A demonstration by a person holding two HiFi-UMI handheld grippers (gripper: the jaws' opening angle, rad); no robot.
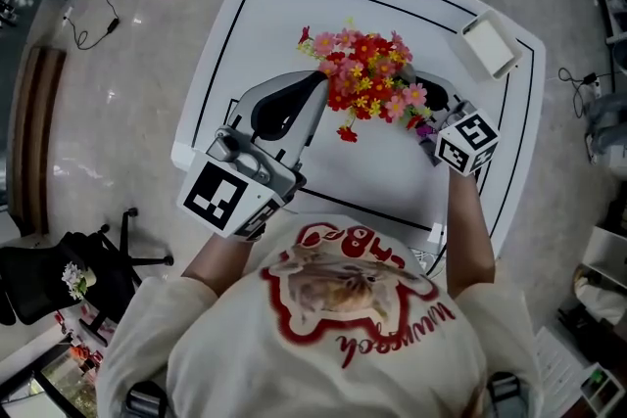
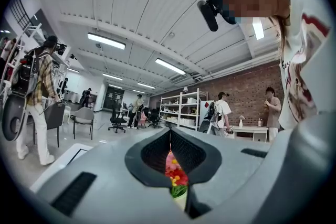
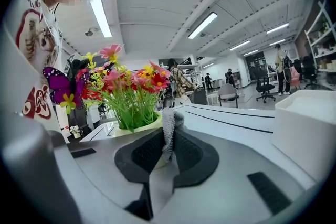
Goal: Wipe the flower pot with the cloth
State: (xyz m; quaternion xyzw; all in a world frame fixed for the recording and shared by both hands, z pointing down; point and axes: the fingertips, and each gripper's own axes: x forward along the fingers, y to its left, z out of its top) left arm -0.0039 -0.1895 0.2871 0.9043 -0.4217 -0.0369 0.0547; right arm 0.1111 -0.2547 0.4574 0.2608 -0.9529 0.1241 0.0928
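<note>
Right gripper view: upright pot (image 3: 138, 127), vertical cloth (image 3: 168, 131)

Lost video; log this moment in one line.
left gripper: shut, empty | right gripper: shut on cloth | cloth by flower pot, contact unclear

Head view: left gripper (image 1: 312, 88) sits lower left of centre, pointing up-right, jaws closed together. Right gripper (image 1: 438, 105) sits right of centre, pointing up-left, jaws clamped on a strip of grey cloth (image 3: 168, 128). Left forearm (image 1: 217, 257) and right forearm (image 1: 468, 230) reach up from the lower frame.
</note>
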